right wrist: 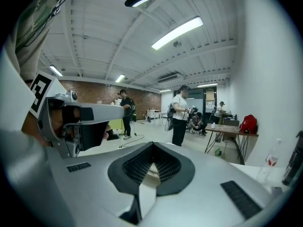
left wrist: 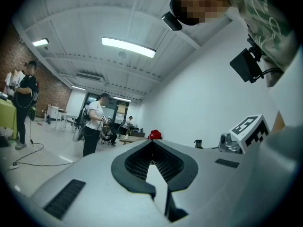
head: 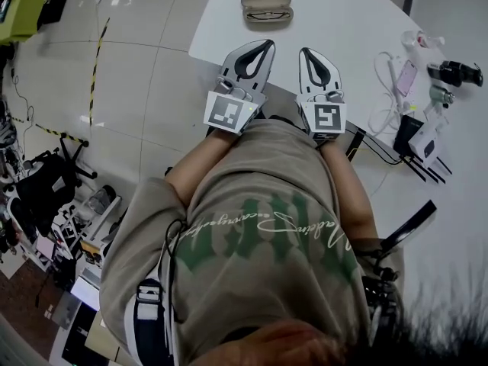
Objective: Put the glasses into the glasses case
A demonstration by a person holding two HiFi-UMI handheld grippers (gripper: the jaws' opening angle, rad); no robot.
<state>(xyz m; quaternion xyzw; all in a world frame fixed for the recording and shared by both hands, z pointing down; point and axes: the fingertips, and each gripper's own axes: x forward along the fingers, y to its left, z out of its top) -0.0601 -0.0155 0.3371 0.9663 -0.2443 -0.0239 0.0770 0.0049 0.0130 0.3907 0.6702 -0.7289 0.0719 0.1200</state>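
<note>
Two closed, empty tools noted: our left gripper [head: 265, 44] and right gripper [head: 308, 52]. Both point toward the glasses case [head: 267, 6], which lies crosswise to them on the bench [head: 343, 14].

One glasses case [head: 267, 7], one white table [head: 335, 14]. One left gripper [head: 263, 48] and one right gripper [head: 311, 54], each with one marker cube [head: 227, 111]. Perhaps four people [right wrist: 180, 115] in the room behind, too small to count surely.

Left tool [head: 265, 48] and right tool [head: 309, 55] point forward side by side, jaws apparently together.
</note>
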